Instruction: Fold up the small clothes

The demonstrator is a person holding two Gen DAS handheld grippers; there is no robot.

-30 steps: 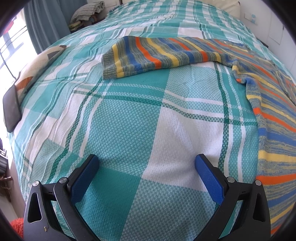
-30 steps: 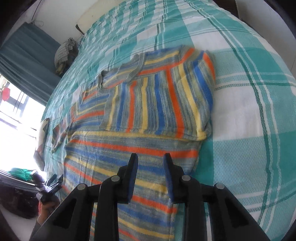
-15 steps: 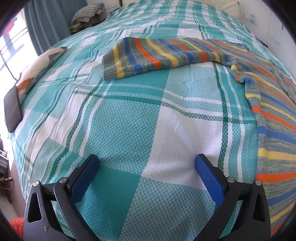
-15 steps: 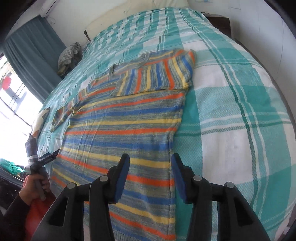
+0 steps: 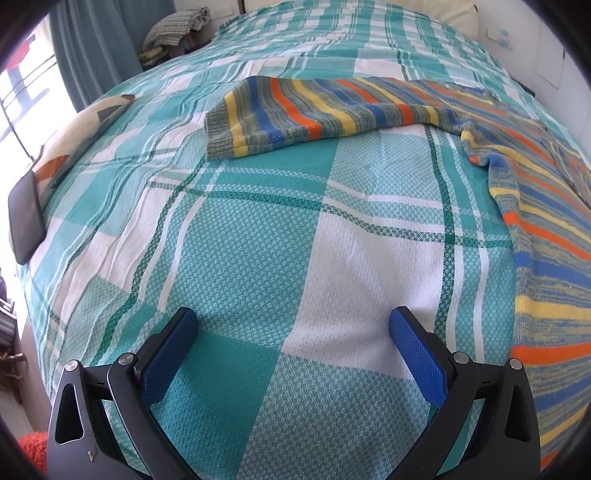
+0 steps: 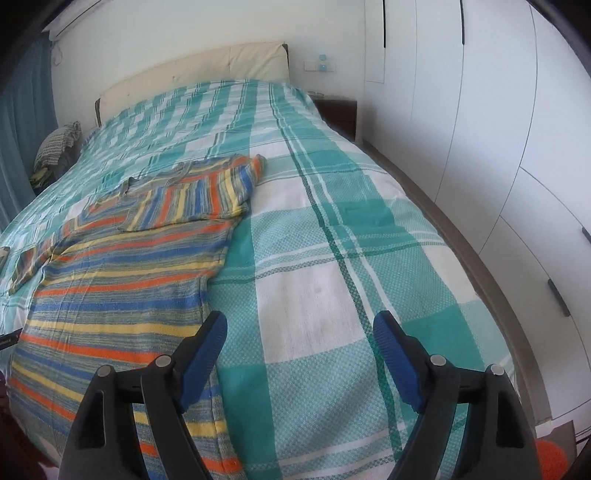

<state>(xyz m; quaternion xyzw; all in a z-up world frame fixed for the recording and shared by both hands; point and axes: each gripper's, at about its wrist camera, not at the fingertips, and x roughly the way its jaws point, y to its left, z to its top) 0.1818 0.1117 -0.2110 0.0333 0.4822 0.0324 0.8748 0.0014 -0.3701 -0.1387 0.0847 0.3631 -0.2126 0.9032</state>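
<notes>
The left gripper (image 5: 293,332) is held with its blue-padded fingers (image 5: 168,354) spread wide and nothing between them; only the teal and white checked bedspread (image 5: 258,258) is seen in the gap. The right gripper (image 6: 300,343) is likewise released, its two fingers (image 6: 397,360) set well apart and nothing grasped. Its left finger is seen over the right-hand edge of the striped sweater (image 6: 122,288); whether cloth is touched there cannot be told.

From the left wrist view, the sweater is spread on the bedspread at 12 to 3 o'clock of the open fingers. One sleeve (image 5: 295,110) is stretched out flat at 12 o'clock, its ribbed cuff pointing toward 10 o'clock, well apart from the gripper. The body of the sweater runs down the frame's edge at 3 o'clock.

From the right wrist view, the sweater body is laid flat from 9 to 11 o'clock of the fingers, and the other sleeve (image 6: 192,199) is seen folded across the chest at 11 o'clock, below the collar.

Farther out in the left wrist view, a dark phone (image 5: 26,218) is lying at 9 o'clock beside a patterned cushion (image 5: 74,136), and a pile of folded cloth (image 5: 173,27) is seen at 11 o'clock against a blue curtain (image 5: 88,51). A cream headboard (image 6: 192,70) and white wardrobe doors (image 6: 480,110) are seen at 12 to 3 o'clock in the right wrist view.
</notes>
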